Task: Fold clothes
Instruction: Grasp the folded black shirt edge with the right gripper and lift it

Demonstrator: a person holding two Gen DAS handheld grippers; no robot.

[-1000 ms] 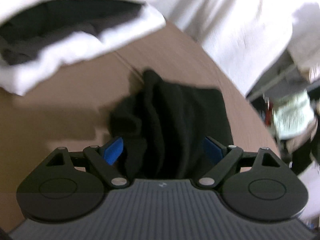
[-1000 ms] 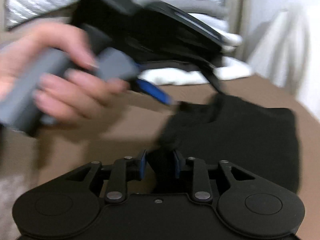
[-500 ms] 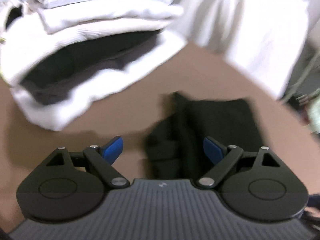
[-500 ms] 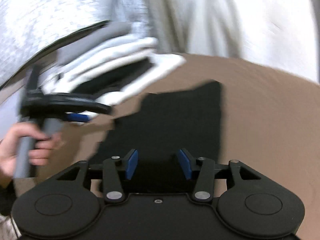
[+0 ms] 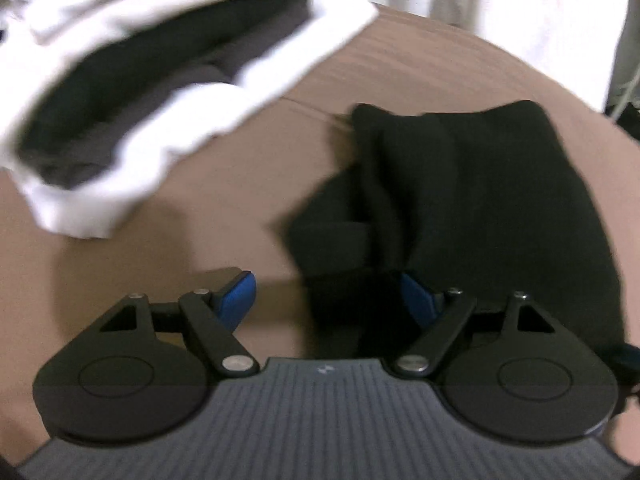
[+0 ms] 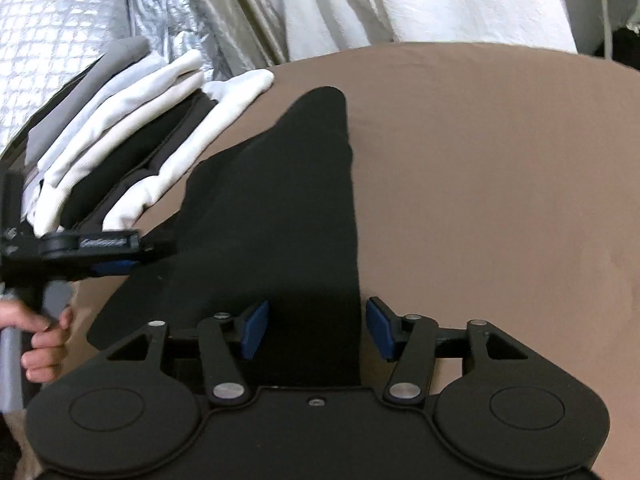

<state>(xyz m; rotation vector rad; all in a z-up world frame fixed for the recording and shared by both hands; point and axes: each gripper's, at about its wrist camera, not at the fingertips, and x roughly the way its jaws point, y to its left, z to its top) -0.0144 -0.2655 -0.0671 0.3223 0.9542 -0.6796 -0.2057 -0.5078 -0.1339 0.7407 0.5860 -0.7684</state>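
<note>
A smooth brown cloth-covered surface (image 6: 500, 180) holds a folded black garment (image 6: 280, 208), lying flat beside a stack of folded white and dark clothes (image 6: 120, 152). The right gripper (image 6: 316, 330) has its blue-padded fingers spread wide over the garment's near right edge, gripping nothing; the left gripper (image 5: 330, 300), seen blurred, is likewise wide apart, its right pad against a bunched black fold.

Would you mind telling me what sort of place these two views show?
Probably a home laundry-folding spot, perhaps a bed: a soft brown cloth-covered surface carries a stack of folded clothes beside the black garment, with pale fabric bunched behind and a silvery quilted cover.
</note>
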